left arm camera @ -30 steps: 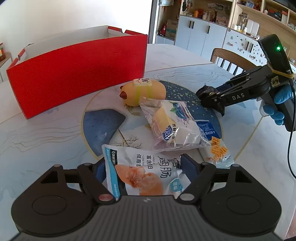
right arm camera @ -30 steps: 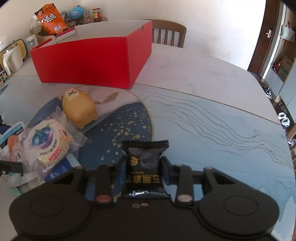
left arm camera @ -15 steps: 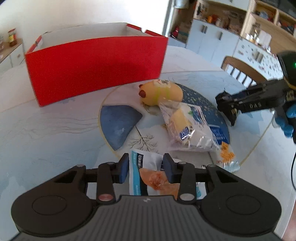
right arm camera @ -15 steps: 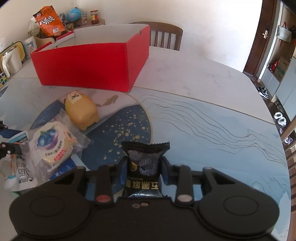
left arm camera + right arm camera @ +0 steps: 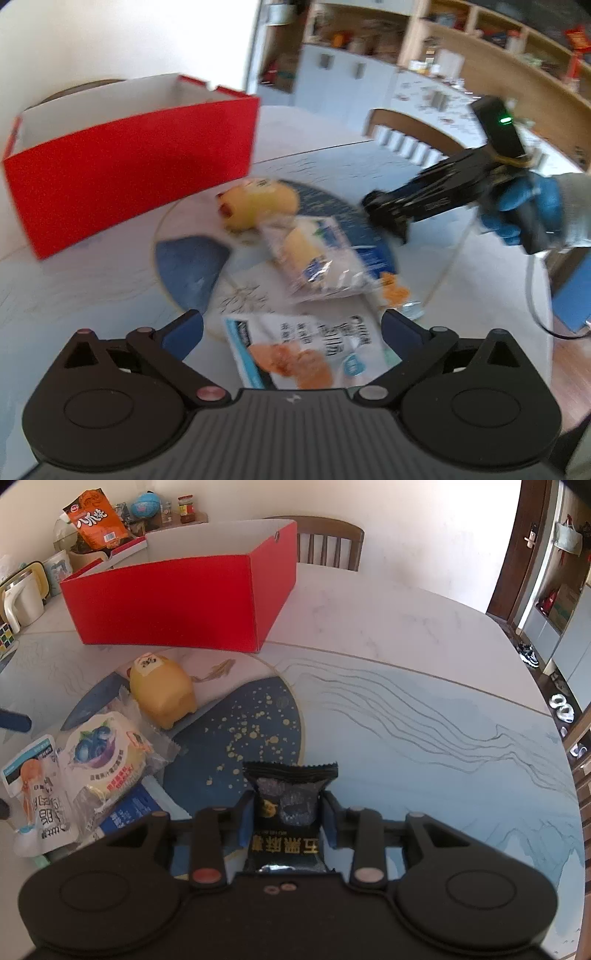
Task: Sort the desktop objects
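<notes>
My left gripper (image 5: 291, 328) is open, its fingers wide apart on either side of a white snack pouch (image 5: 306, 350) with an orange picture that lies on the table. My right gripper (image 5: 288, 812) is shut on a black snack packet (image 5: 288, 812) and holds it above the blue part of the table. The red box (image 5: 177, 598) stands open at the back. A yellow pig-shaped toy (image 5: 162, 690) and a clear-wrapped blueberry bun (image 5: 105, 760) lie between the box and the grippers. The right gripper also shows in the left wrist view (image 5: 388, 218).
A blue packet (image 5: 129, 808) and an orange-printed sachet (image 5: 395, 291) lie under the bun. A wooden chair (image 5: 325, 542) stands behind the box. A kettle (image 5: 22, 602), an orange chip bag (image 5: 96, 520) and jars sit at the far left.
My left gripper was shut on the white pouch half a second ago and is now open, with the pouch lying on the table. My right gripper still holds the black packet, slightly nearer the box.
</notes>
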